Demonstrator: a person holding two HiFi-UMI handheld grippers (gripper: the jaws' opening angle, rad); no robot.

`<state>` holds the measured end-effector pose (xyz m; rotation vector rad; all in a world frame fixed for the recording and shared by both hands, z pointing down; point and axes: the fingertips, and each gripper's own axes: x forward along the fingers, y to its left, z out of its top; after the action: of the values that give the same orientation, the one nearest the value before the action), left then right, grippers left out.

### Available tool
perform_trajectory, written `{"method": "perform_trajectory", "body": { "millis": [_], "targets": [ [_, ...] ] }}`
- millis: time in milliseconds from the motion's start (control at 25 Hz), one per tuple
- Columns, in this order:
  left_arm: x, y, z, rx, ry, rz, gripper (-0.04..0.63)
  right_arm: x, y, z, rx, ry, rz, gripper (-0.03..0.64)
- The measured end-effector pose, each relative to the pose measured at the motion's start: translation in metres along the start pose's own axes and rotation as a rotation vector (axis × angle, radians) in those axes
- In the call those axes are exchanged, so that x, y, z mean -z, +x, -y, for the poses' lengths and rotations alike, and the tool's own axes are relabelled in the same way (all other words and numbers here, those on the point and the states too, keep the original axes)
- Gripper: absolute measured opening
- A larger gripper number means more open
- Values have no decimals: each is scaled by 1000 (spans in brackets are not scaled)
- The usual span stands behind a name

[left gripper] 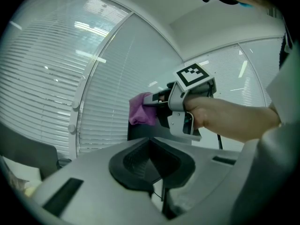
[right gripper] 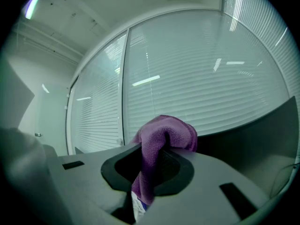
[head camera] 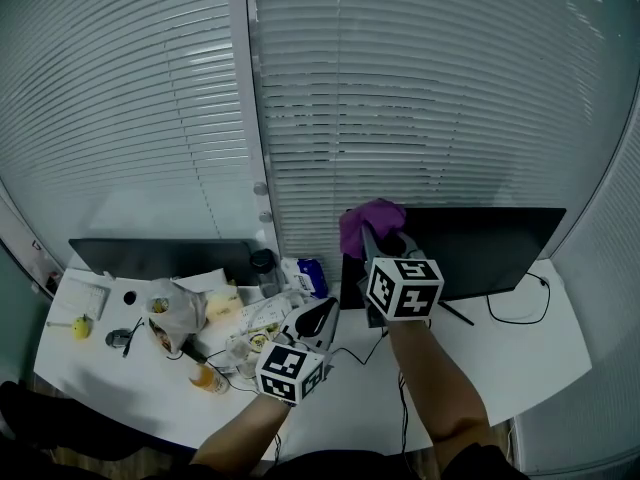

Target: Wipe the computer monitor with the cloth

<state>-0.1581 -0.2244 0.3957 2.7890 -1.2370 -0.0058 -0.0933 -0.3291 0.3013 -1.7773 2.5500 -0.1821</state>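
Observation:
My right gripper point(head camera: 378, 230) is shut on a purple cloth point(head camera: 367, 221), which bunches at the top left corner of the black monitor point(head camera: 480, 248) on the right of the white desk. In the right gripper view the cloth point(right gripper: 161, 146) hangs from between the jaws, with the monitor's point(right gripper: 255, 135) dark edge to the right. My left gripper point(head camera: 322, 318) hovers lower over the desk with its jaws closed on nothing. Its own view shows the right gripper point(left gripper: 161, 102), the cloth point(left gripper: 142, 109) and a hand point(left gripper: 225, 118) ahead.
A second dark monitor point(head camera: 165, 258) stands at the left of the desk point(head camera: 520, 363). Clutter lies between the two monitors: a plastic bag point(head camera: 178, 313), papers, a dark jar point(head camera: 265, 268), an orange bottle point(head camera: 207, 378). Cables point(head camera: 520, 313) trail beside the right monitor. Window blinds point(head camera: 400, 98) fill the background.

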Motion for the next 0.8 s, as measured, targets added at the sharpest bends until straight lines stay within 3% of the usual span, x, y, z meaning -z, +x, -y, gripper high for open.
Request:
{"method": "perform_trajectory", "body": {
  "millis": [800],
  "targets": [
    [14,74,91,34,39,-54,5,-8,-43,132,39,19,1,60]
  ]
}}
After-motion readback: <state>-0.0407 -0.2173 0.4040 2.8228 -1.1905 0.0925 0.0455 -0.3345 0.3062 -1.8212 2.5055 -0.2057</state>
